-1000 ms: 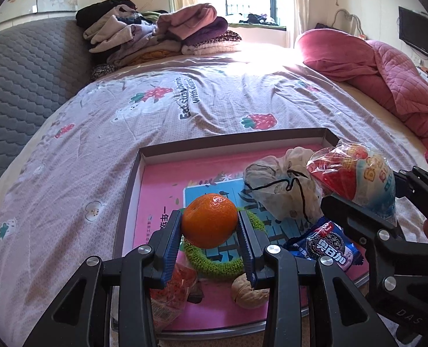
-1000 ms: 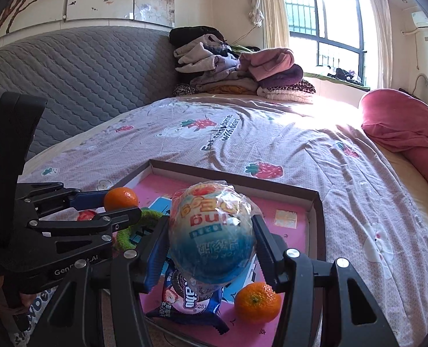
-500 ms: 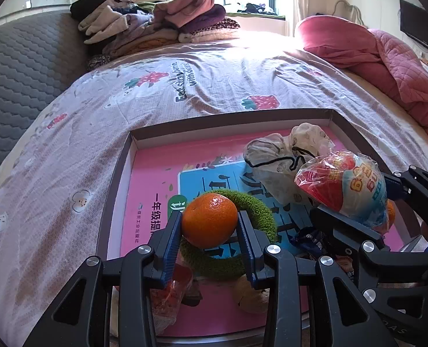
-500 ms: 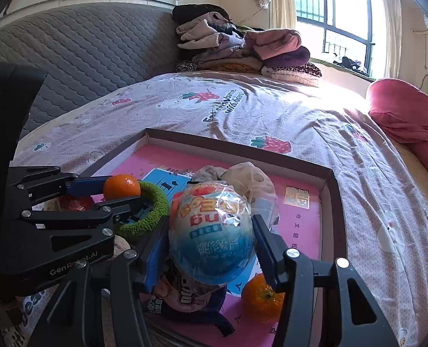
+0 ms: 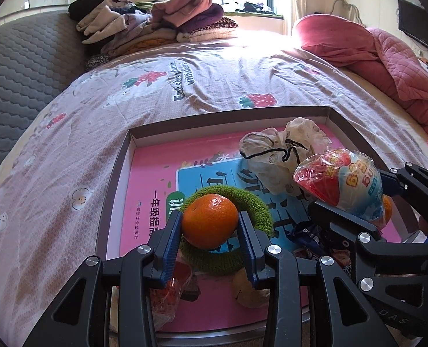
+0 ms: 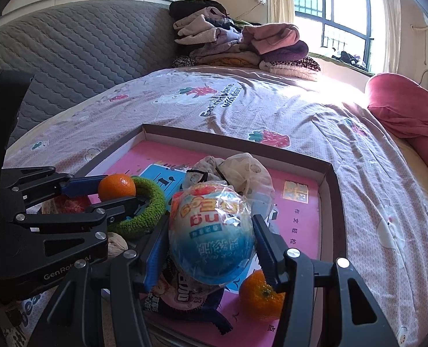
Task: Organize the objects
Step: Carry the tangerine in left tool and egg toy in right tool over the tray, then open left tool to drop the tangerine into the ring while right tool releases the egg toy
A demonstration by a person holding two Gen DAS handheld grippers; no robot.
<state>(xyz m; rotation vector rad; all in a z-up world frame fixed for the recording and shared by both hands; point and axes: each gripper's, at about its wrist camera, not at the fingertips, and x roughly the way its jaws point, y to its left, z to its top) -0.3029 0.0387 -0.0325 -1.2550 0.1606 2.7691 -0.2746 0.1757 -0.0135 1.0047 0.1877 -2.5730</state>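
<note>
Left hand-held gripper (image 5: 210, 228) clamped on round orange tangerine (image 5: 210, 220); right hand-held gripper (image 6: 211, 253) clamped on foil-wrapped egg-shaped sweet (image 6: 211, 235). Advised: release low over bare corners of shallow pink-floored cardboard tray (image 5: 228, 114).

Left gripper (image 5: 210, 228): fingers level, pointing forward, blue pads pressed on both sides of an orange (image 5: 210, 220), held clear of the surface below. Right gripper (image 6: 211, 248): beside it on the right, angled slightly inward toward the left one, jaws spread wider, clamped on a wrapped egg (image 6: 211, 234). The two grippers sit close together, not touching.
</note>
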